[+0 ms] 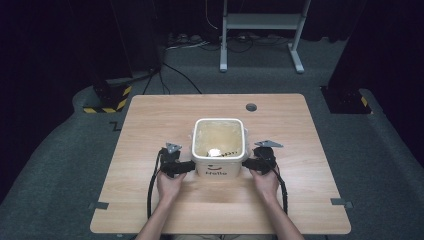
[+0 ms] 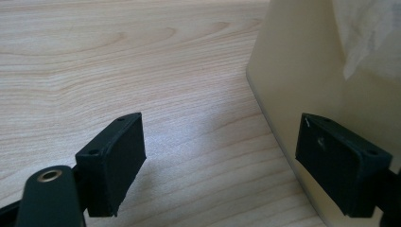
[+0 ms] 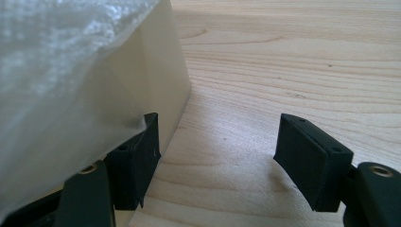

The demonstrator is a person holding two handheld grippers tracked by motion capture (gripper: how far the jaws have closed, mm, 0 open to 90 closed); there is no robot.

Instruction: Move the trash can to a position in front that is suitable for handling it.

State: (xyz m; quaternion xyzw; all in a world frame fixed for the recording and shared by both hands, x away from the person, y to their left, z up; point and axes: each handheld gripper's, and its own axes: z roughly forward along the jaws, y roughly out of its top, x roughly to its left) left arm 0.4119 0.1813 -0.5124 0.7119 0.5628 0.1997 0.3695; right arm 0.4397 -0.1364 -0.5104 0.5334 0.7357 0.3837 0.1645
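Note:
A cream square bin (image 1: 219, 145) with a clear plastic liner stands in the middle of the wooden table (image 1: 150, 125), with "Hello" printed on its near face. A small white object (image 1: 215, 152) lies inside it. My left gripper (image 1: 186, 166) sits at the bin's lower left side, open, with one jaw against the bin wall (image 2: 302, 80). At the bin's lower right side is my right gripper (image 1: 250, 162), open as well, its left jaw tucked against the wall (image 3: 161, 85) under the hanging liner (image 3: 61, 80). Neither gripper holds anything.
A grey round cap (image 1: 251, 107) is set into the table near its far edge. Bare wood lies on all sides of the bin. A white metal stand (image 1: 260, 30) and cables are on the floor beyond the table.

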